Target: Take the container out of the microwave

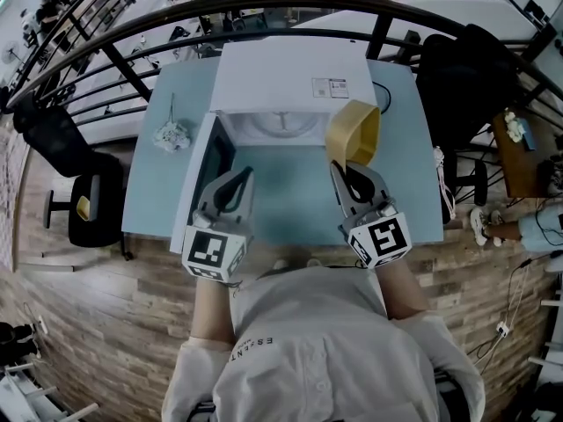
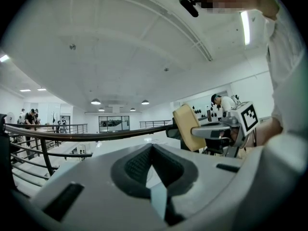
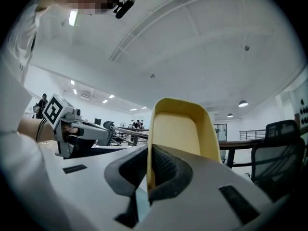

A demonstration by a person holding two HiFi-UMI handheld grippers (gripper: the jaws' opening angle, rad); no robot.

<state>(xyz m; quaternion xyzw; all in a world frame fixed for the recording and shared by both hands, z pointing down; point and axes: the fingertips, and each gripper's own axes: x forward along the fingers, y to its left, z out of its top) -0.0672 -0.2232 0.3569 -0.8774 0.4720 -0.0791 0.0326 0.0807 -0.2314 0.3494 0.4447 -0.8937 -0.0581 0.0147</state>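
Pale blue table [image 1: 290,196] stood against a dark curved railing [image 1: 264,7], carrying a white microwave [image 1: 281,73] whose door [image 1: 209,161] hung open to the left, with the glass turntable [image 1: 281,127] visible inside the cavity. Left of the microwave lay a small white bunch [image 1: 171,134] on the tabletop. The yellow container [image 1: 354,132] was outside the microwave, at its right front corner, tipped on its side. The right gripper [image 1: 345,172] had its jaws clamped tight on one wall of the container [image 3: 180,129], the thin rim pinched between the dark pads [image 3: 166,165]. The left gripper [image 1: 236,183] hovered in front of the open door with its jaws closed together on nothing [image 2: 153,150]; from there the container [image 2: 186,124] showed off to the right.
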